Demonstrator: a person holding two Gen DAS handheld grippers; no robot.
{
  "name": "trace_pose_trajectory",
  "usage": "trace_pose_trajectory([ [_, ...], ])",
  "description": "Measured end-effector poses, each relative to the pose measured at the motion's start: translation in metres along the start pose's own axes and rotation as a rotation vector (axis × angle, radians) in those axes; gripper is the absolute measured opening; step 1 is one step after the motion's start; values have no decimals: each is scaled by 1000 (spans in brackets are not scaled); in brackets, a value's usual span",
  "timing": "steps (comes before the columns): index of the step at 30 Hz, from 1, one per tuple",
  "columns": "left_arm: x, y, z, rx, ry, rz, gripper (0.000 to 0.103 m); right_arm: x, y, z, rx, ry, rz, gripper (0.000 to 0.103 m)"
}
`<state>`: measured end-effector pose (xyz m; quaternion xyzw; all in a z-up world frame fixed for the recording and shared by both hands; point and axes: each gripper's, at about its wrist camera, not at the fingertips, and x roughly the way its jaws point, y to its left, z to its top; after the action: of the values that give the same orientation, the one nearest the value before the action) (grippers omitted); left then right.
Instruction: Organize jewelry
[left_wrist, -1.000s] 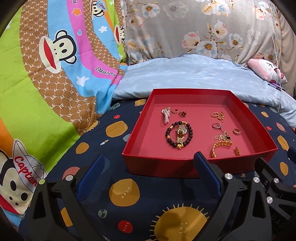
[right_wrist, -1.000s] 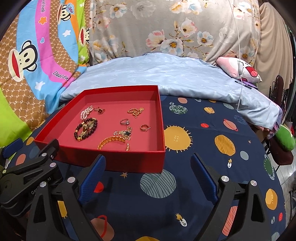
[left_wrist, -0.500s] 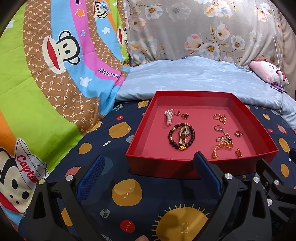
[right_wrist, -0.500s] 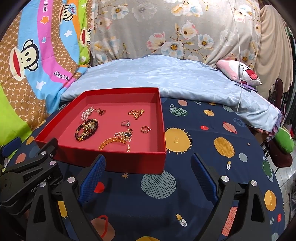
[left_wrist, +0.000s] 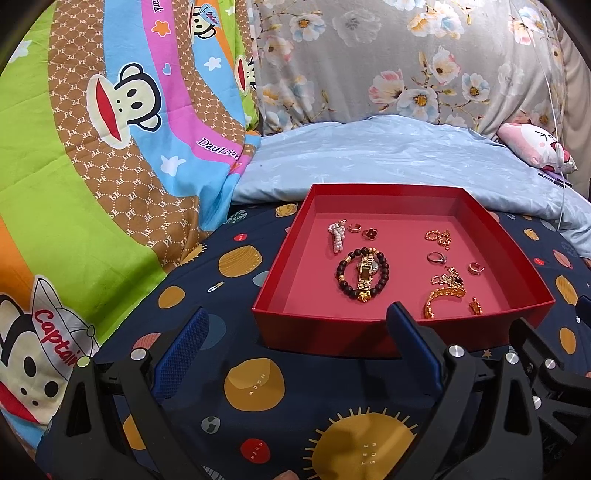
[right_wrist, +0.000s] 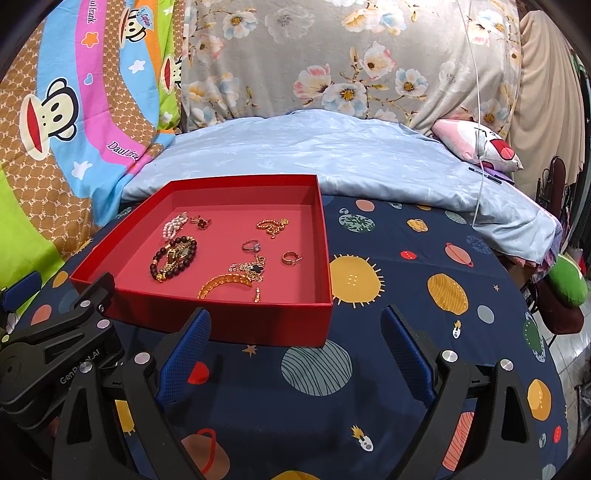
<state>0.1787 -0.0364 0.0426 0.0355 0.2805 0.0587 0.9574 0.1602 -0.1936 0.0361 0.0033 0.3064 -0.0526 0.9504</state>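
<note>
Left wrist view: the left hand-held gripper (left_wrist: 299, 350) hovers with fingers spread and empty, just short of the near wall of the red tray (left_wrist: 328, 332) on the bed. Ahead and slightly right lies the bead bracelet (left_wrist: 364, 273) with a gold watch (left_wrist: 366, 271) across it; a pearl piece (left_wrist: 337, 236) sits further ahead, and a gold chain (left_wrist: 441, 297) lies to the right.

Right wrist view: the right hand-held gripper (right_wrist: 295, 354) is likewise spread wide and holds nothing. The tray's near right corner lies just ahead, and the jewelry is ahead and to the left: a ring (right_wrist: 252, 245), an earring (right_wrist: 290, 257), a clover necklace (right_wrist: 251, 268).

The risk, as I judge it: the watch and bracelet touch, so a pinch may lift both; the small ring could slip from wide pads; a low approach could shove the light tray across the soft bedding.
</note>
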Motion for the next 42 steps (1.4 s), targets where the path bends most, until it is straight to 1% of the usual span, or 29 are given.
trace_pose_trajectory([
  [28,-3,0,1,2,-14,-9,94,0,-1,0,1,-1,0,91],
  [42,-3,-1,1,0,-16,6,94,0,-1,0,2,-1,-1,91],
])
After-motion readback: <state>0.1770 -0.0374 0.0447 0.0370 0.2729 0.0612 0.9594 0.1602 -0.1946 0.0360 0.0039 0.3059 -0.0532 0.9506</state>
